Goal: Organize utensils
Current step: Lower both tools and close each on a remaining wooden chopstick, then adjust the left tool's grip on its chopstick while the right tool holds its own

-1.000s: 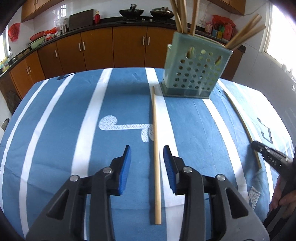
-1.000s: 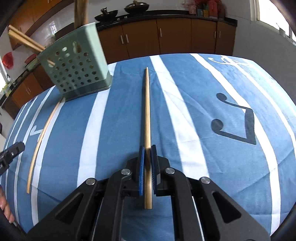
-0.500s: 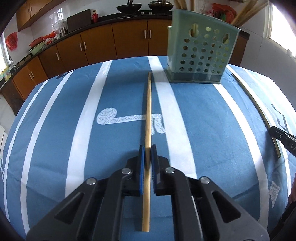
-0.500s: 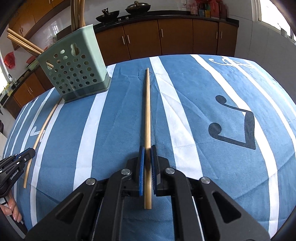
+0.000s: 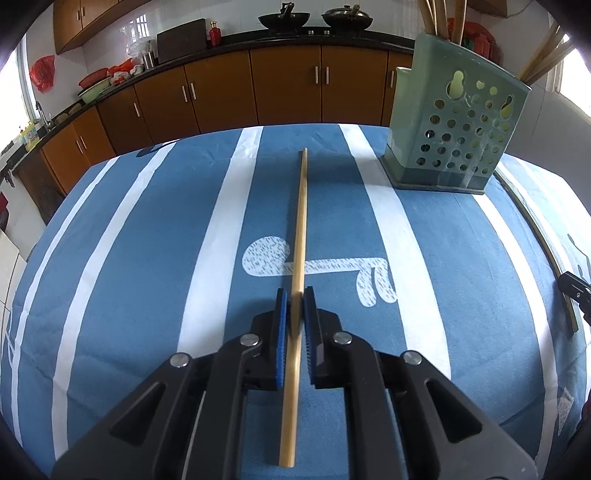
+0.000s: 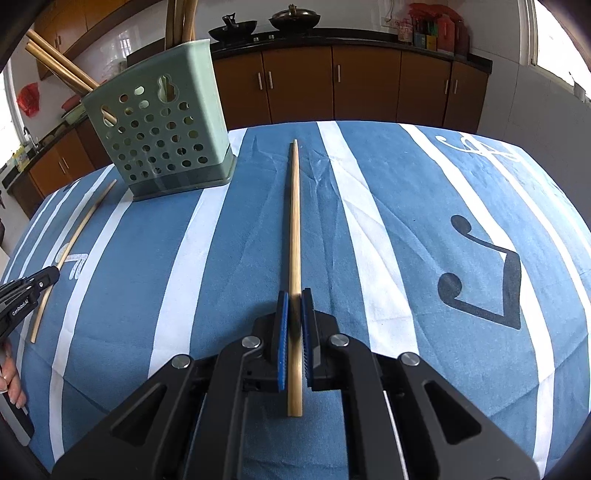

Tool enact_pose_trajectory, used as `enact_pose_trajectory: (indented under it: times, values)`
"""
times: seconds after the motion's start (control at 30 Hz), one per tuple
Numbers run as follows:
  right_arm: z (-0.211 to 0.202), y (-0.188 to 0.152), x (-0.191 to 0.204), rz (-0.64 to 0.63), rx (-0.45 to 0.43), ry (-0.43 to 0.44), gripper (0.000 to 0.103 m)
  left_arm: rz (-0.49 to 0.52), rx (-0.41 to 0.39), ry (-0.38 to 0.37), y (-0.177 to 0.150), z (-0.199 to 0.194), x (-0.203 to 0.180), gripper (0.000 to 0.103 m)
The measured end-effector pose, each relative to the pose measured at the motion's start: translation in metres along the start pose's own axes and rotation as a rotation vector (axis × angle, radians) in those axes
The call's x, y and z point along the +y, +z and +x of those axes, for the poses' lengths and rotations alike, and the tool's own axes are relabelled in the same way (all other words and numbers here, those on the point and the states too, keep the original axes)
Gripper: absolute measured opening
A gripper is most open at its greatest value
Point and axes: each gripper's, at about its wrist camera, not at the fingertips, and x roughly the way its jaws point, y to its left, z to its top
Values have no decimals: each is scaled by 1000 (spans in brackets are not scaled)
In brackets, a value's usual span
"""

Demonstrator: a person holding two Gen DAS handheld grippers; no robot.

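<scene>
chopstick [image 5: 300, 229] clamped in my left tongs [image 5: 295, 325], second chopstick [image 6: 294, 236] clamped in my right tongs [image 6: 294, 325], green perforated holder [image 6: 159, 133] on blue striped counter [image 6: 388, 258] ahead

Brown kitchen cabinets [image 5: 221, 92] under a black countertop [image 6: 332, 38], white walls, bright windows [image 6: 554, 33].

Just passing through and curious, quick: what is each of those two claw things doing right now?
Left gripper: closed on a wooden chopstick.
Right gripper: closed on another wooden chopstick.
</scene>
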Motion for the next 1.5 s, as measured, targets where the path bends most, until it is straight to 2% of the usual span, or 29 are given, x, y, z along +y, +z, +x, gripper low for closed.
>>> enact_pose_trajectory:
  times: [0.17,1.1,1.43,1.5]
  values:
    - [0,-1,0,1,-2,-1,8,-18,1,-7,0,0,3,15]
    - [1,-1,1,2,-5,-3,8,-62,-2,-59,-1,1,11,15]
    - [1,-2,1,2,-5,-3,9,-59,-2,-59,-1,1,11,15]
    - [0,-3,1,0,-6,-5,9,-26,-1,-44,-3,-1,7,16]
